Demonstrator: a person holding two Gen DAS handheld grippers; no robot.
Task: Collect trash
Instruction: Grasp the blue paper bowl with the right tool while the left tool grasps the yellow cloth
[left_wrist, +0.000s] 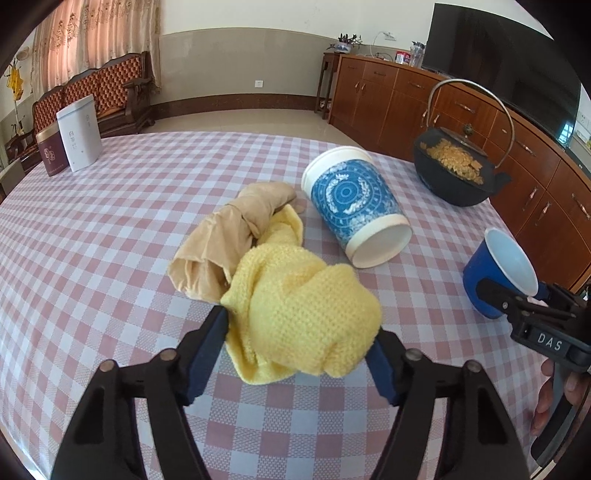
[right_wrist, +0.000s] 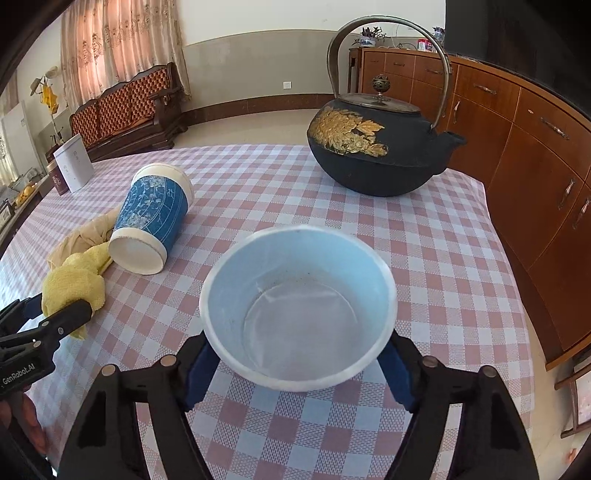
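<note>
Clamped between the left gripper (left_wrist: 299, 332) pads, a yellow knitted cloth (left_wrist: 299, 306) is held over the pink-checked tablecloth (left_wrist: 110, 229); a blue paper cup (right_wrist: 299, 314) is gripped by the right gripper (right_wrist: 299, 365), near a black iron teapot (right_wrist: 369, 147) and wooden cabinets (right_wrist: 517, 155).

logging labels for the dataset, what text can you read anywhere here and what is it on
"DAS": white letters on the right tool body, left wrist view.
"GenRobot.AI": on the left tool body, right wrist view.
White box: a column of printed characters, too small to read.
Maroon tin: an emblem only, no legible words.
</note>
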